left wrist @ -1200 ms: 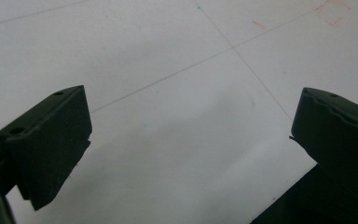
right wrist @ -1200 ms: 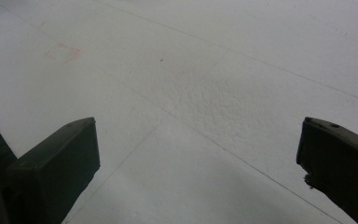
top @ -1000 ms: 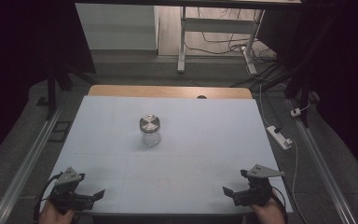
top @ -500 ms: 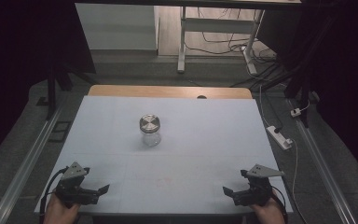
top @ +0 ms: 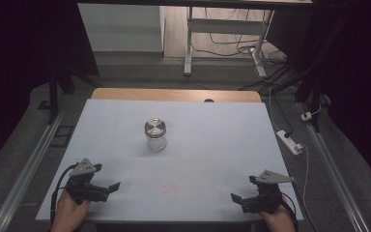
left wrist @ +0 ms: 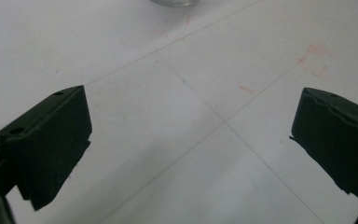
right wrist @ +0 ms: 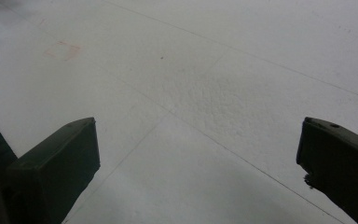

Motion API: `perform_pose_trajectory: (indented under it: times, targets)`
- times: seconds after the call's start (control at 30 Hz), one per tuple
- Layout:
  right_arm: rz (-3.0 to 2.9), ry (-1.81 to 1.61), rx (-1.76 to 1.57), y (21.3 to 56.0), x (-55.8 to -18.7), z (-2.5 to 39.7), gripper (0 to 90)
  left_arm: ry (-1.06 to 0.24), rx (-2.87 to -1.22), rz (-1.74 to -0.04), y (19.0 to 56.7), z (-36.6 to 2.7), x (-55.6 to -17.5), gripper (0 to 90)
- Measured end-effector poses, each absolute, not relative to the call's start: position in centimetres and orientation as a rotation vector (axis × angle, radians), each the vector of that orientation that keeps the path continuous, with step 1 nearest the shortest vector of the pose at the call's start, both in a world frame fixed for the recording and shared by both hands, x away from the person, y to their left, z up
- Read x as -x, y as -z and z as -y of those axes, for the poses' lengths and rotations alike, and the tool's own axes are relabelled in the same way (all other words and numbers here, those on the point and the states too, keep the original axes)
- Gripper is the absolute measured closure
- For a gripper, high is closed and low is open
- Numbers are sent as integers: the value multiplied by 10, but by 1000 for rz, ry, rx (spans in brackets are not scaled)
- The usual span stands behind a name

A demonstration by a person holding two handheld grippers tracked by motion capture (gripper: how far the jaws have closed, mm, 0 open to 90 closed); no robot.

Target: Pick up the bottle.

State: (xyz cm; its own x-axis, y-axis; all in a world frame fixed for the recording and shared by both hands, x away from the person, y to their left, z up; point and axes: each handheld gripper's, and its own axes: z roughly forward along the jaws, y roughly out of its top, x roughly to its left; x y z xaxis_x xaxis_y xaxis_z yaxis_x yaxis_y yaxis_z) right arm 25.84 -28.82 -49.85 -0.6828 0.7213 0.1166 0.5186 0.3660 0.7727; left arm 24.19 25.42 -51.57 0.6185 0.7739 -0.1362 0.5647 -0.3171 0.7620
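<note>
A small glass jar (top: 155,135) with a round metal lid stands upright near the middle of the white table (top: 222,135). My left gripper (top: 110,186) rests low at the front left corner, held by a hand, its jaws pointing right and wide apart with nothing between them. The left gripper view has the open left gripper (left wrist: 191,140) over bare tabletop, and the jar's base (left wrist: 175,2) shows at its top edge. At the front right, my right gripper (top: 237,198) points left, also open. The right gripper view shows the right gripper (right wrist: 198,158) spread over bare white surface.
The table has a wooden strip (top: 174,94) along its far edge. Faint red pencil marks (left wrist: 314,59) lie on the surface ahead of the left gripper. A power strip (top: 290,142) and cables lie on the floor to the right. Metal rails (top: 29,169) run along both sides.
My left gripper has shifted a little forward and to the right, its jaws turning inward. The right gripper and the jar have stayed put.
</note>
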Motion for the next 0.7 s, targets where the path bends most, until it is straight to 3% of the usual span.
perform_pose_trajectory:
  times: [0.7]
  targets:
    - [-2385, -1206, -1108, 499, -259, 288, 0, -330, -2034, -1018, 516, -220, -303, 4]
